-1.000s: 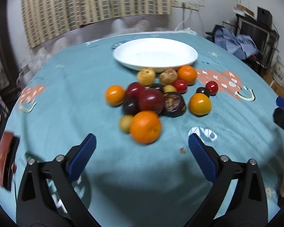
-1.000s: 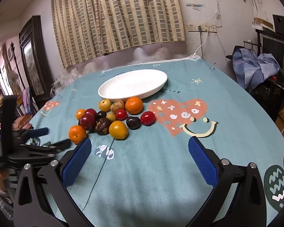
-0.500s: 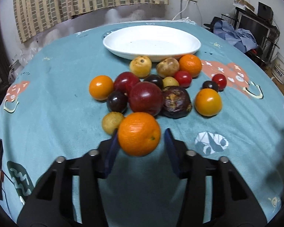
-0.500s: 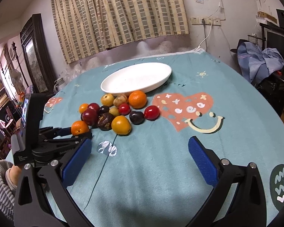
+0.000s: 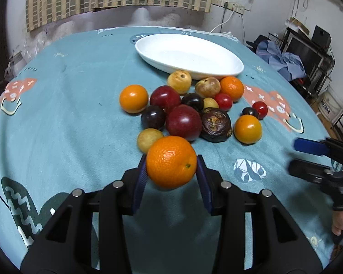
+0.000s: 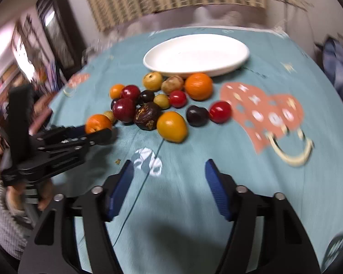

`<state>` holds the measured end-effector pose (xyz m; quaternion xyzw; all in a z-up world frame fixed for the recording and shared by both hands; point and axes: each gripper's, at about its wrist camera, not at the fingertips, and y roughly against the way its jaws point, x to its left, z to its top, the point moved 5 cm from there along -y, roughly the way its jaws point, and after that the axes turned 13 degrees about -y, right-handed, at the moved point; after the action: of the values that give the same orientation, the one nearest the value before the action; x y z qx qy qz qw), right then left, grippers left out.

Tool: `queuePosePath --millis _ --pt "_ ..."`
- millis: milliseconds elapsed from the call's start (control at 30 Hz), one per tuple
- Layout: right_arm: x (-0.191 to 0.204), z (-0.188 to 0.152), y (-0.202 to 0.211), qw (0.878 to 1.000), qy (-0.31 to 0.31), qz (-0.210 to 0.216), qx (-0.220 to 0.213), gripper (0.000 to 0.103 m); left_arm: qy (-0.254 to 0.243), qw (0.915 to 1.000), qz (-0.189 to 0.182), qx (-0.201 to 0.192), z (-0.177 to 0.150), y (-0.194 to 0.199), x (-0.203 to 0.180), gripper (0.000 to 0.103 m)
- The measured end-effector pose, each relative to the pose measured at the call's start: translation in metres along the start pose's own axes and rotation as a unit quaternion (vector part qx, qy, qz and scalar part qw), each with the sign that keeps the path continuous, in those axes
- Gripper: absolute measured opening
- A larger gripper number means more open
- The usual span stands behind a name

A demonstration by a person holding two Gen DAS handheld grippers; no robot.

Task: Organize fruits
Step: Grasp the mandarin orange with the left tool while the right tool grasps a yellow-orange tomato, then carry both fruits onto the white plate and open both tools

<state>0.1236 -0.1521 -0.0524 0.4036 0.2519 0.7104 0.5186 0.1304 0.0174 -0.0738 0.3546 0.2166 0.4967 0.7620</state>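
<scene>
large dimpled orange (image 5: 171, 161) at the near edge of the fruit pile, short of the empty white oval dish (image 5: 236, 65) | progress: nothing in the dish yet (whole pile left) | left gripper (image 5: 171, 171): narrowed, pads pressing the orange | right gripper (image 6: 169, 183): closing, nothing between its jaws, nearer than the pile

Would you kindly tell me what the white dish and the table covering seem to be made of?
The oval white dish looks like glazed ceramic, though melamine is possible: its smooth rim has a soft sheen and uniform colour. The teal tablecloth looks like soft, short-pile fabric: it is matt, shows brushed streaks, carries printed cartoon shapes and drapes over the round table edge.
</scene>
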Motion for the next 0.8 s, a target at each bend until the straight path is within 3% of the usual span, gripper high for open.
queuePosePath --millis 100,267,367,467,567,667,800 --pt "0.005 0.009 -0.018 1.0 0.006 0.0 0.006 0.051 0.013 0.9999 -0.008 0.006 -0.002 -0.003 0.005 0.042" --pt "0.001 0.018 -0.04 1.0 0.012 -0.023 -0.003 0.047 0.011 0.9998 -0.011 0.014 -0.003 -0.009 0.004 0.042" --pt "-0.005 0.022 -0.05 1.0 0.007 -0.02 -0.006 0.043 0.009 0.9998 -0.013 0.015 -0.001 -0.012 0.003 0.042" --pt "-0.009 0.025 -0.052 1.0 -0.009 0.009 -0.003 0.041 0.009 0.9997 -0.016 0.015 0.0 -0.013 0.003 0.042" --pt "-0.011 0.022 -0.044 0.999 -0.023 0.036 -0.002 0.04 0.008 0.9996 -0.027 0.007 0.001 -0.011 0.001 0.042" --pt "-0.013 0.028 -0.023 0.998 -0.029 0.045 -0.032 0.04 -0.001 0.9997 -0.021 -0.015 0.006 -0.001 -0.003 0.042" --pt "-0.021 0.065 0.002 0.996 -0.048 0.045 -0.065 0.041 0.0 0.9995 -0.028 -0.015 0.043 0.003 -0.002 0.042"
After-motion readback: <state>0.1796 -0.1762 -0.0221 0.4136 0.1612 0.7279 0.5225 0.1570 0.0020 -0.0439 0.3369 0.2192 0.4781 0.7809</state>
